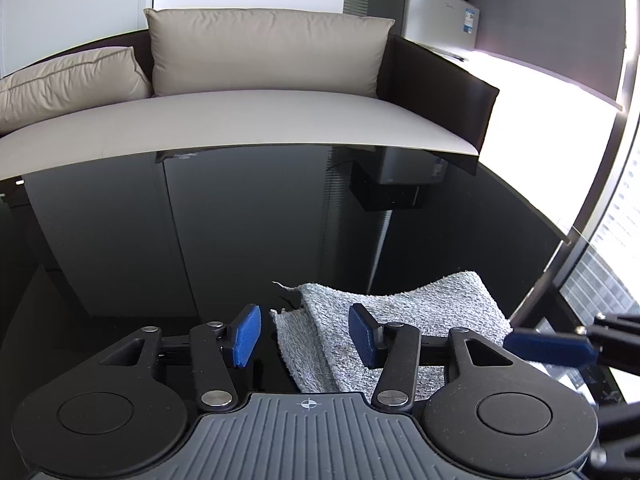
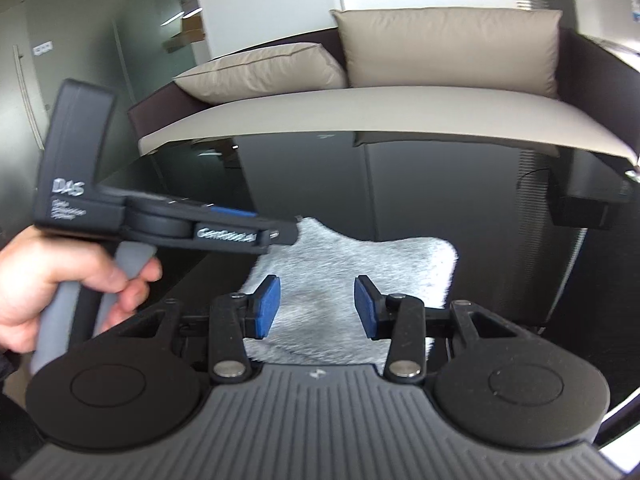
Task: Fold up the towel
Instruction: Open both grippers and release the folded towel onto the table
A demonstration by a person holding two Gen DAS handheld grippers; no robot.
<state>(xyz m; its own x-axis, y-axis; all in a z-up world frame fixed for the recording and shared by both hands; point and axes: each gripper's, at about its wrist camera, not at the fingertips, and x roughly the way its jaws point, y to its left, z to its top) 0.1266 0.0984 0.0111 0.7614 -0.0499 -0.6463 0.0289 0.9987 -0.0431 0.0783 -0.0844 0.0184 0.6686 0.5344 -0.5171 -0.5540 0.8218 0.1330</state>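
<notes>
Grey towel [image 1: 400,320] sits on the black bench [image 1: 240,240], 1 o'clock of the left gripper [image 1: 304,334] — soft, floppy, light. Both left and right gripper [image 2: 316,306] fingers spread, empty — I'd pinch a corner.

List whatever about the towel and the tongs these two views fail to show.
- Towel near edge: left wrist view, hidden behind the left tongs body.
- Towel's fold layers: right wrist view, lost to motion blur.
- Right tongs seen from the left wrist view: cut off by the frame's right edge.
- Left tongs' pads seen from the right wrist view: hidden behind their own housing.
</notes>
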